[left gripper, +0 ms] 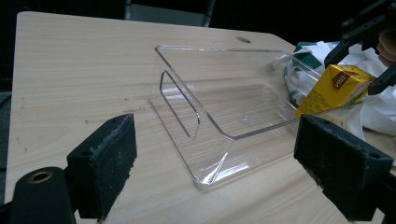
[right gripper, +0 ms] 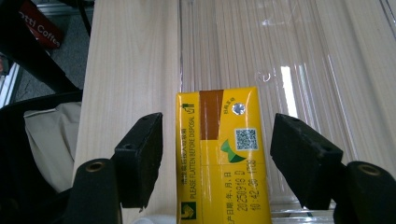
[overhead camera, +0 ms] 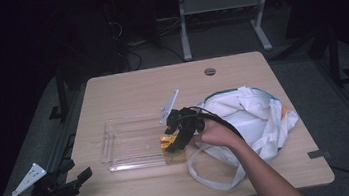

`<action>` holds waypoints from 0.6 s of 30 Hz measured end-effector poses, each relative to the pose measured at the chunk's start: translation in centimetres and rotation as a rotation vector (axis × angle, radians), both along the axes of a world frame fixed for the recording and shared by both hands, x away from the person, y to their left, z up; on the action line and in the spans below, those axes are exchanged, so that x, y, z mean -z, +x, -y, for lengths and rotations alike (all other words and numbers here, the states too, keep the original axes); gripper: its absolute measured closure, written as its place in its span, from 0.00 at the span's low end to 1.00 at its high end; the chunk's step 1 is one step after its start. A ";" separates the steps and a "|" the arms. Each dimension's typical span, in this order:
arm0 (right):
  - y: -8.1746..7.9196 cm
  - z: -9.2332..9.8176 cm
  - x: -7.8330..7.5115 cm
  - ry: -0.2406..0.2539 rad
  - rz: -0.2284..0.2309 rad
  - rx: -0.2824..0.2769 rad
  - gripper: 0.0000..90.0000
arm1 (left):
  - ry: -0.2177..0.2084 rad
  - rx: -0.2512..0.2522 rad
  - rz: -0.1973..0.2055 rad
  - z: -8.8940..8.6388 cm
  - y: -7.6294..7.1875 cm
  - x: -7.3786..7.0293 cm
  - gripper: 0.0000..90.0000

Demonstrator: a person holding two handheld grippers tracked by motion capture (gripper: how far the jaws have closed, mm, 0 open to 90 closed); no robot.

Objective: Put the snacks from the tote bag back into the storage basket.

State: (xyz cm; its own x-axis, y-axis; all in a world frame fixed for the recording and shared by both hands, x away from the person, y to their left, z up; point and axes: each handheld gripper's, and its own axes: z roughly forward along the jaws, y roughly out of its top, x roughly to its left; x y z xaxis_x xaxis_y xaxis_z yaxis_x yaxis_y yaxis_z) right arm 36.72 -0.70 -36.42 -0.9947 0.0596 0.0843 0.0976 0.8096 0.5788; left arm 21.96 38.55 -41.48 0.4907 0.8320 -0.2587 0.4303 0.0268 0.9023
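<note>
Nearest, at the tabletop's (overhead camera: pixel 126 91) front left corner, the left gripper (overhead camera: pixel 67 184) rests with jaws wide and empty. Beyond it lies a clear plastic tray (left gripper: pixel 210 100). At the tray's right end, the right gripper (right gripper: pixel 217 154) has its jaws spread around a yellow drink carton (right gripper: pixel 222 163), gaps visible either side. A white cloth bag (overhead camera: pixel 250 116) lies just beyond.

High view looks down on the whole table (overhead camera: pixel 126 91) from the person's side. Both gripper views sit low and close, looking out between their own jaws, sharing the clear tray (left gripper: pixel 219 112) and yellow carton (right gripper: pixel 219 158).
</note>
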 end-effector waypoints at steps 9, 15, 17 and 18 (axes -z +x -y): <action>-0.1 0.5 -0.4 0.019 0.010 0.014 0.38 | -0.001 -0.001 0.001 0.0 0.0 0.0 0.14; 0.0 1.0 -0.7 0.034 0.010 0.017 0.39 | -0.001 -0.001 0.000 0.0 0.0 0.0 0.14; 0.0 1.1 -0.9 0.038 0.015 0.015 0.39 | 0.002 0.000 0.001 0.0 0.0 0.0 0.14; 0.0 1.1 -0.9 0.042 0.008 0.021 0.39 | 0.002 0.000 0.002 0.0 0.0 0.0 0.14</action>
State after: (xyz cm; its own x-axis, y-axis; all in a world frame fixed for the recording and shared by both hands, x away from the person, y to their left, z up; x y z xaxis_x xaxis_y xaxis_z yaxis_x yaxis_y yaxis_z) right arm 36.74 -1.84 -35.49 -0.9939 0.0767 0.0791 0.1092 0.7824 0.6131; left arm 21.93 38.57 -41.44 0.4912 0.8325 -0.2563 0.4288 0.0250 0.9030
